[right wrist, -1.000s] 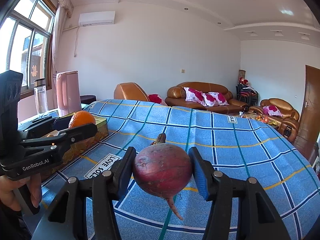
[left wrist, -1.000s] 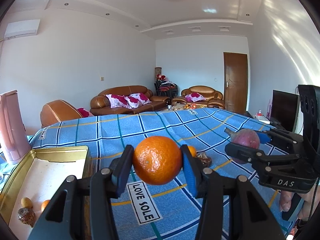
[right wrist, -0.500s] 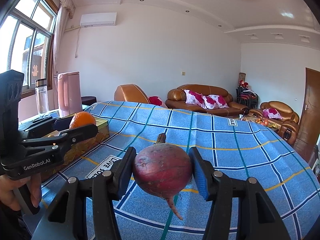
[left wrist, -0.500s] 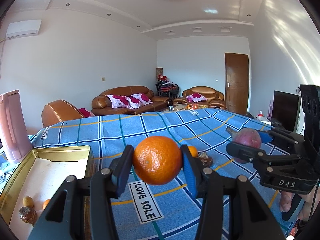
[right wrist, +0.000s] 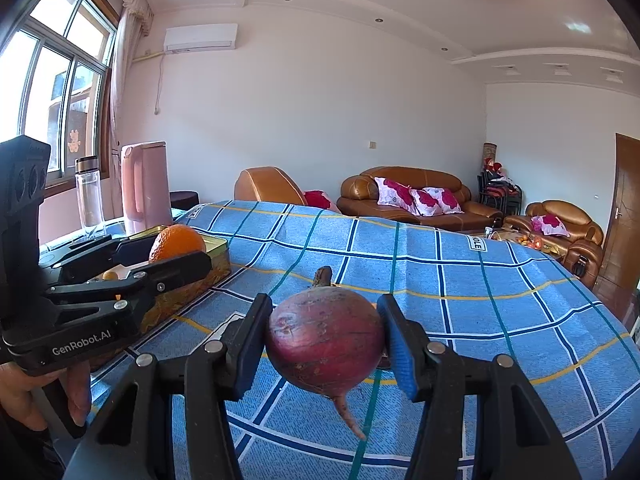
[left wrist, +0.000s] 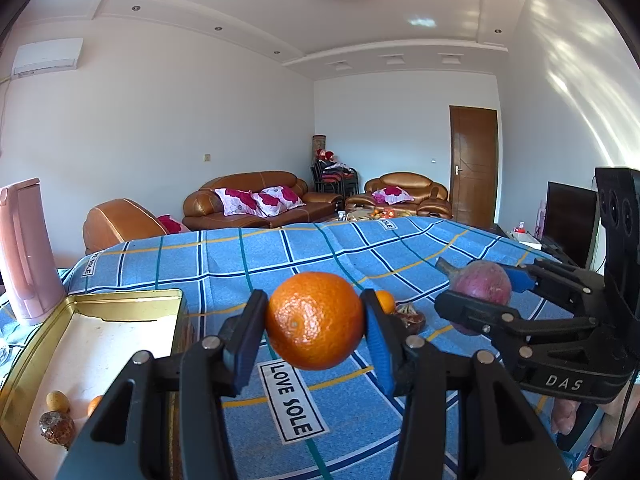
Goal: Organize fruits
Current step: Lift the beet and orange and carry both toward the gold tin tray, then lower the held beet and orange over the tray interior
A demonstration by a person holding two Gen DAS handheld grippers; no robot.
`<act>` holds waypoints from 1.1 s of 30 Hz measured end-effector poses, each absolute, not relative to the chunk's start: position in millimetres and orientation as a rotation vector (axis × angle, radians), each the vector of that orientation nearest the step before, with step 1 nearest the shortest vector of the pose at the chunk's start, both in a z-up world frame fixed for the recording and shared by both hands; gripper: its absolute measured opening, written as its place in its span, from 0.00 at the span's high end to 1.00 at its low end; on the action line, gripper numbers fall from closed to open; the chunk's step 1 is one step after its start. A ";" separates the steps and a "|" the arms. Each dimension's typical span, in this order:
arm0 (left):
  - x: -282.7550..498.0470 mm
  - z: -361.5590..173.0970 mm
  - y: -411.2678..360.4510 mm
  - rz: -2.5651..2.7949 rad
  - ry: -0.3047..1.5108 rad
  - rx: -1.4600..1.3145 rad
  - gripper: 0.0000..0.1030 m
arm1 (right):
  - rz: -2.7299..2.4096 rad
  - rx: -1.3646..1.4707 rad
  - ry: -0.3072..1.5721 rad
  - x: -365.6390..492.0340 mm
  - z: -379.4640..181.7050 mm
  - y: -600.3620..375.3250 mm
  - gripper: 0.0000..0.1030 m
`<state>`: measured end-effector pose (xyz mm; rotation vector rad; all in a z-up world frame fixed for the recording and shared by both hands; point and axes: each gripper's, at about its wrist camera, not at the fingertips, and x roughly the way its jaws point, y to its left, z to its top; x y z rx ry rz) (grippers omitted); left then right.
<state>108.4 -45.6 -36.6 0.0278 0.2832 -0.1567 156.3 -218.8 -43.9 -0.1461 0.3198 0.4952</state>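
surface: blue checked cloth | on it: gold tin, small orange

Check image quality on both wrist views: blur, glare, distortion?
Left wrist: sharp, orange crisp, fisheye bends the checked cloth, sun patches on the right wall. Right wrist: sharp on the beet, window blown out, dark corner vignetting.

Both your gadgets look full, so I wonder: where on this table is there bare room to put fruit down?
The gold tin is mostly bare at its far end; small fruits crowd its near corner. The blue checked cloth lies open beyond the beetroot. It is tighter between the orange and the small orange and brown piece behind.
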 end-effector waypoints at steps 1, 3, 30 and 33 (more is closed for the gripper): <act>108.0 -36.5 -45.1 -0.157 0.284 0.027 0.52 | 0.498 -0.148 0.320 156.0 -44.0 -217.0 0.45; 107.0 -36.7 -43.5 -0.156 0.284 0.025 0.52 | 0.502 -0.153 0.321 155.1 -44.1 -213.5 0.45; 96.1 -40.2 6.0 -0.089 0.319 -0.036 0.52 | 0.615 -0.213 0.349 151.9 -48.7 -150.5 0.45; 94.4 -39.9 11.3 -0.078 0.319 -0.039 0.52 | 0.627 -0.221 0.350 151.4 -49.6 -143.2 0.45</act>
